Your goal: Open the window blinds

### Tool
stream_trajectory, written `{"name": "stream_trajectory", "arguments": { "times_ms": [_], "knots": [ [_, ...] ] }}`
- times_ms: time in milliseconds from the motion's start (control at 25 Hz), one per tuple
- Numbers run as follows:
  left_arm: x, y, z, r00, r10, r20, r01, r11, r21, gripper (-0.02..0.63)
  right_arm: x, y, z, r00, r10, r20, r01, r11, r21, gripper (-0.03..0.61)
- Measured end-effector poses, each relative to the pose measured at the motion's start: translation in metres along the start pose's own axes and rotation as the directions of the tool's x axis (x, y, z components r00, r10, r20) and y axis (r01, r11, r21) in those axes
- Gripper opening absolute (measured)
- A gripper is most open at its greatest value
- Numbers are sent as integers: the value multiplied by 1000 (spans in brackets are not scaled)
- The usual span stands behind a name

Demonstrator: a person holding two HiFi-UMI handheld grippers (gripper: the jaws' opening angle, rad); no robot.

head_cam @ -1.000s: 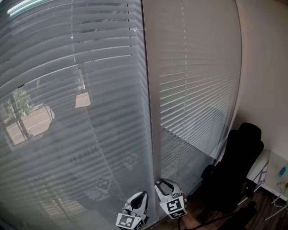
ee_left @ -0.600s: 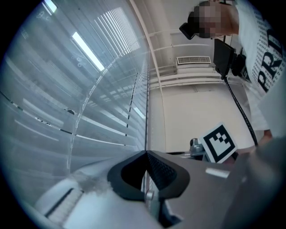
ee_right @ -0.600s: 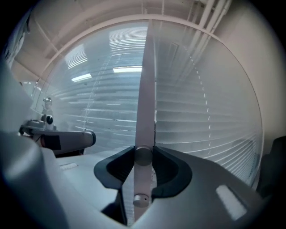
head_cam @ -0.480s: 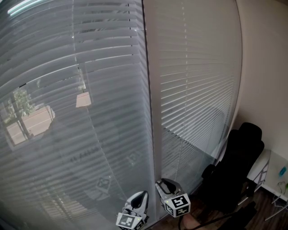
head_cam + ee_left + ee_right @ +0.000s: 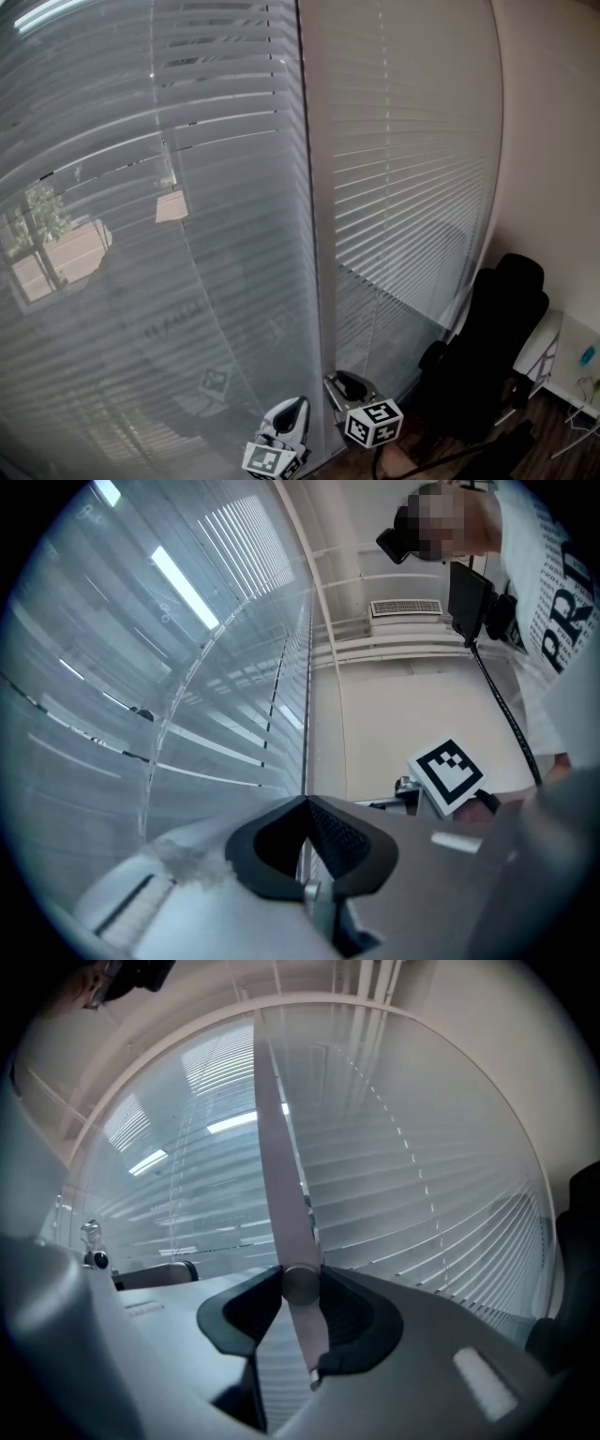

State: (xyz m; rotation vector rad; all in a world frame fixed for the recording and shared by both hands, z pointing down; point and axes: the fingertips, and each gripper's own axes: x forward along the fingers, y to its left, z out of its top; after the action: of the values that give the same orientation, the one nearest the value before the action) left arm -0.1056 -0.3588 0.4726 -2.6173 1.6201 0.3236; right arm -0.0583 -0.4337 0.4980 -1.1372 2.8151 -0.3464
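Apparently mid-tilt: the right tongs (image 5: 300,1286) clamp the tilt wand (image 5: 272,1147) that hangs between the two window blinds (image 5: 403,187), whose slats are mostly shut. The left tongs (image 5: 307,810) are pinched together. Next, twist the wand firmly without letting it slip.

Slatted window blinds (image 5: 141,234) hanging either side of a vertical frame post (image 5: 314,187), round-ended tilt wand (image 5: 300,1283) sitting between the jaws of the right gripper (image 5: 340,382) (low, before the post), black office chair (image 5: 487,347) standing further right.

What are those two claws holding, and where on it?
The right gripper clamps the slim pale blind wand near its lower end. The left gripper has its jaws together, nothing clearly between them.
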Motion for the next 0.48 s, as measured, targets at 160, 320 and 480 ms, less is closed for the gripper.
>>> {"name": "stream_trajectory", "arguments": {
  "times_ms": [160, 320, 480],
  "knots": [
    [2, -2, 1, 1000, -7, -2, 7, 1000, -6, -8, 1, 0, 0, 1000, -16, -1, 16, 998, -63, 135],
    [0, -4, 5, 1000, -3, 9, 3, 1000, 2, -8, -4, 4, 1, 999, -37, -35, 25, 957, -289, 136],
    [-2, -2, 7, 1000, 6, 13, -6, 1000, 1, -8, -6, 13, 1, 996, -61, -70, 14, 846, -533, 137]
  ]
}}
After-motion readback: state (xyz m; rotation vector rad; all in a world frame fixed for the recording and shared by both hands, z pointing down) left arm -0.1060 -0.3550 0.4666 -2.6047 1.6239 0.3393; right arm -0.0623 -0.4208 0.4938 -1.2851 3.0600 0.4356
